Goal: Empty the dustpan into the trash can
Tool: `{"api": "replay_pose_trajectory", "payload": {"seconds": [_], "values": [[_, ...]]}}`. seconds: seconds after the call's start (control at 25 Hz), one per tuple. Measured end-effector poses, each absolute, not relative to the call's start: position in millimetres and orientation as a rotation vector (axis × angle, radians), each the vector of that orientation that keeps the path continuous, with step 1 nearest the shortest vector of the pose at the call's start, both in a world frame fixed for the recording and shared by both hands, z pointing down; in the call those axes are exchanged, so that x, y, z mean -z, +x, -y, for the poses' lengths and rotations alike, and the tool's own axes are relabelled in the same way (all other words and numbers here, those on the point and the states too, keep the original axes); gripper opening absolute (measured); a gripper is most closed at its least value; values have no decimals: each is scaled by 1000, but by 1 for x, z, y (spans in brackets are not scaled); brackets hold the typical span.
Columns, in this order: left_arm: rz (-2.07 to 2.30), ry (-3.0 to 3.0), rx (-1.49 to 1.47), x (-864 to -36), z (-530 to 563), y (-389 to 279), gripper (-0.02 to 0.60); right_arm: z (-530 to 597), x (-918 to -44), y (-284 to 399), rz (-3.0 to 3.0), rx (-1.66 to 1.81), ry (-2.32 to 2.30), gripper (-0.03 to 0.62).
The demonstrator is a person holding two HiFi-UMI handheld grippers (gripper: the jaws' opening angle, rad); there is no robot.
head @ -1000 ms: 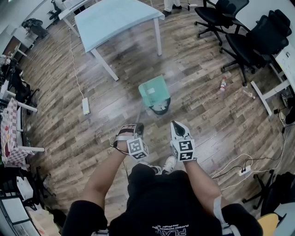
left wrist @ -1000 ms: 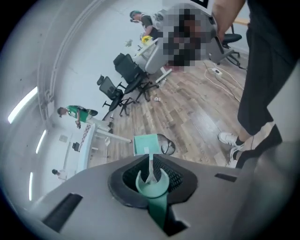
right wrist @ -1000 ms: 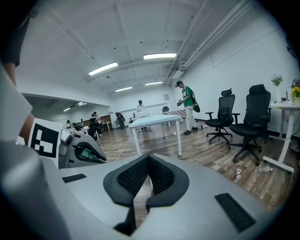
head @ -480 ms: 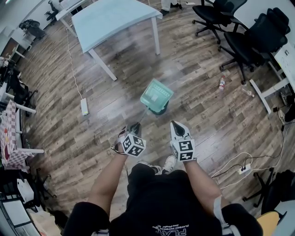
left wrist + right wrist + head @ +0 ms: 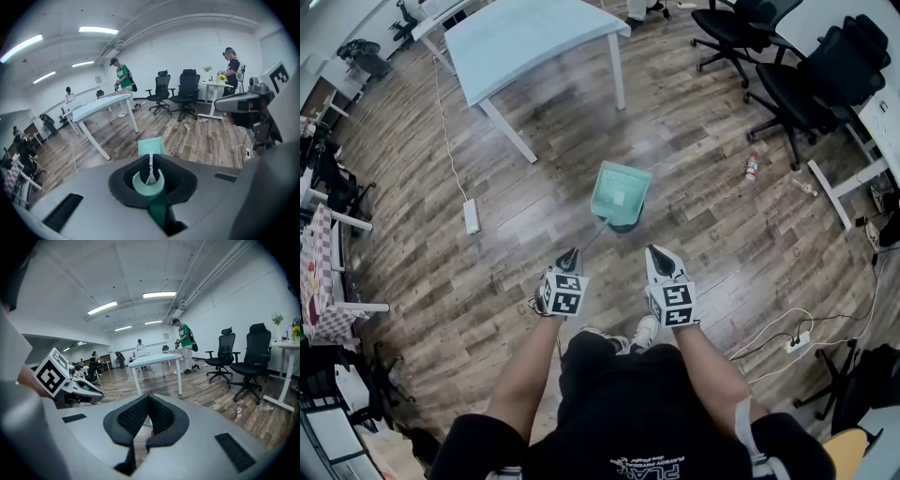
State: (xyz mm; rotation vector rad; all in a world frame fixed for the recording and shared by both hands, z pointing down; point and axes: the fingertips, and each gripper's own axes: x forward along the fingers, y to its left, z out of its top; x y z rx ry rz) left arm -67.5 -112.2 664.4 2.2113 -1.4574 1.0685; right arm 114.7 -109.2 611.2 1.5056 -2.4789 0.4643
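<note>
- I see the wood floor (image 5: 722, 234) filling the head view.
- A table (image 5: 534, 33) with a pale blue top stands at the upper left of the frame.
- Black office chairs (image 5: 825, 80) stand at the upper right.
- The teal dustpan (image 5: 620, 190) is at frame centre, directly over the trash can (image 5: 623, 224) and covering most of it. Only a dark rim shows at the pan's lower edge.
- The left gripper (image 5: 569, 258) is below the pan. In its own view, its jaws are clamped on the teal dustpan handle (image 5: 151, 185).
- The right gripper (image 5: 659, 255) is just beside the left one, apart from the dustpan. Its jaws are closed together with nothing between them.
- A white power strip (image 5: 473, 217) lies on the floor at left.
- A small bottle (image 5: 752, 169) lies on the floor at right.
</note>
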Motion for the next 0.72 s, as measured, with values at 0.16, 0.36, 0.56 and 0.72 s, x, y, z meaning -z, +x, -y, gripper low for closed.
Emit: {"api": "replay_pose_trajectory", "payload": {"seconds": [0.16,0.36,0.56,0.72], "values": [[1491,2181,-1003,-662,112,-74,40,110,-611,112,2476,-461,1502,14],[1525,2154,-933,-656,111,-79,40,110,-611,109,2479,-457,1489,15],[1590,2128,-858,-645,114,-87,37,109,-610,104,2486,-449,1469,15],[1621,2096,-821,-642,115,-92,34,110,-609,99,2494,-442,1452,15]]}}
